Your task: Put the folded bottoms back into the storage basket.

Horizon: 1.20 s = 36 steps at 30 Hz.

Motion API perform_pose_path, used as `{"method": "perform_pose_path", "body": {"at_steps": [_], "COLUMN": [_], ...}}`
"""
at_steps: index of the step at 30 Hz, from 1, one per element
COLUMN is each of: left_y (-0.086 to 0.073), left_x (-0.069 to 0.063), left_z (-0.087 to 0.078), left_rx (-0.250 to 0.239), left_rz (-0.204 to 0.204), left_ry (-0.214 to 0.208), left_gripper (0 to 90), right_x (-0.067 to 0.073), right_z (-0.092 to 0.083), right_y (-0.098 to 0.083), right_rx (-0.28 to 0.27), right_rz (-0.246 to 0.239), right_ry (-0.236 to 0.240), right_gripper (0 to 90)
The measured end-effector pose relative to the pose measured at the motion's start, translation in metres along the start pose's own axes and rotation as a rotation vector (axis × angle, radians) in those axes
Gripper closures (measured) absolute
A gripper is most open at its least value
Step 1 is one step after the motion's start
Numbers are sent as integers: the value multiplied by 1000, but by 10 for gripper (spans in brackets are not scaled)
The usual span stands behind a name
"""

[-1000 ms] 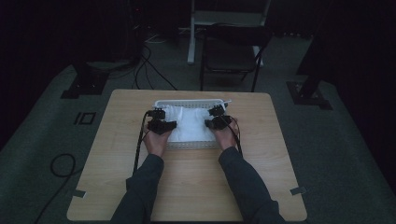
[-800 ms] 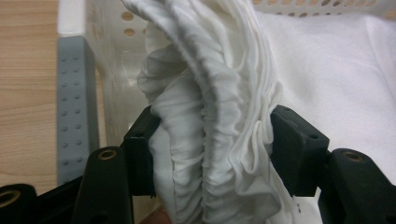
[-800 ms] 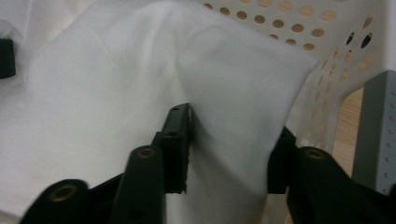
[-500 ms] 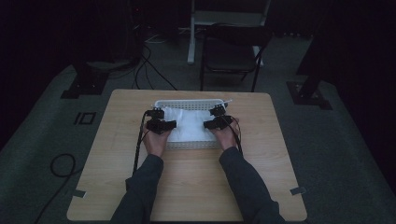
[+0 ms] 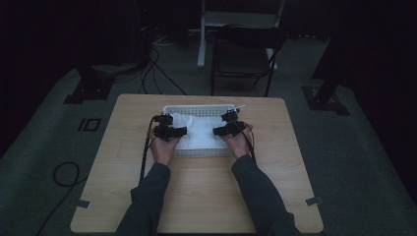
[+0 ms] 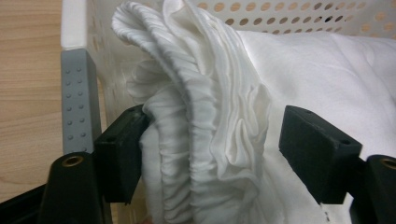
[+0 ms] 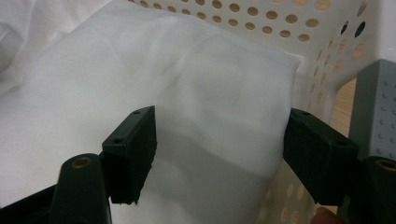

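A white perforated basket [image 5: 196, 108] stands at the far middle of the wooden table, with white cloth [image 5: 199, 130] lying in it. My left gripper [image 5: 183, 131] reaches in from the left side and my right gripper [image 5: 216, 132] from the right. In the left gripper view a gathered, ribbed fold of cloth [image 6: 205, 116] stands between the jaws of the left gripper [image 6: 210, 140]. These jaws have just been opening; the left pad brushes the fold and the right pad stands clear. The right gripper [image 7: 219, 158] has also just been opening and hangs over flat folded cloth [image 7: 196, 93], gripping nothing.
The basket wall [image 7: 280, 18] rises close behind and beside both grippers. Bare tabletop [image 5: 196, 196] lies in front of the basket, under the person's forearms. A dark chair [image 5: 246, 49] stands beyond the table, and cables [image 5: 64, 172] lie on the floor at left.
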<state>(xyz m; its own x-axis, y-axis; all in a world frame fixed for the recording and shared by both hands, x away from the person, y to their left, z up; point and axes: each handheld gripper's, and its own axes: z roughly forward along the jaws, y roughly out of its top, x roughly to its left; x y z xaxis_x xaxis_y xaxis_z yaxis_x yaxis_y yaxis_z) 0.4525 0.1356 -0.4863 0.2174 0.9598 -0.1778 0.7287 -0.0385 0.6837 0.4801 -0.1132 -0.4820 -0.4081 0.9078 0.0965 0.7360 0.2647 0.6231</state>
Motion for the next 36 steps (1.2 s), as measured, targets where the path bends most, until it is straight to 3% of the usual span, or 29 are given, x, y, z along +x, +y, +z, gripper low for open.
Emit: {"method": "perform_pose_path", "body": {"at_steps": [14,27,36], "left_y": [2,8,-9], "left_x": [3,10,32], "left_z": [-13,-58,-77], "left_rx": [-27,-176,-209], "left_rz": [36,49,31], "left_ry": [-27,-87,-87], "left_gripper": [203,234,251], "right_x": [3,-8,-26], "right_z": [-18,-55,-82], "right_y": [3,-1,-18], "right_rx": [-74,-195,-259], "right_rz": [-37,-51,-58], "right_ry": [-19,-52,-61], "right_gripper": [262,376,420]}}
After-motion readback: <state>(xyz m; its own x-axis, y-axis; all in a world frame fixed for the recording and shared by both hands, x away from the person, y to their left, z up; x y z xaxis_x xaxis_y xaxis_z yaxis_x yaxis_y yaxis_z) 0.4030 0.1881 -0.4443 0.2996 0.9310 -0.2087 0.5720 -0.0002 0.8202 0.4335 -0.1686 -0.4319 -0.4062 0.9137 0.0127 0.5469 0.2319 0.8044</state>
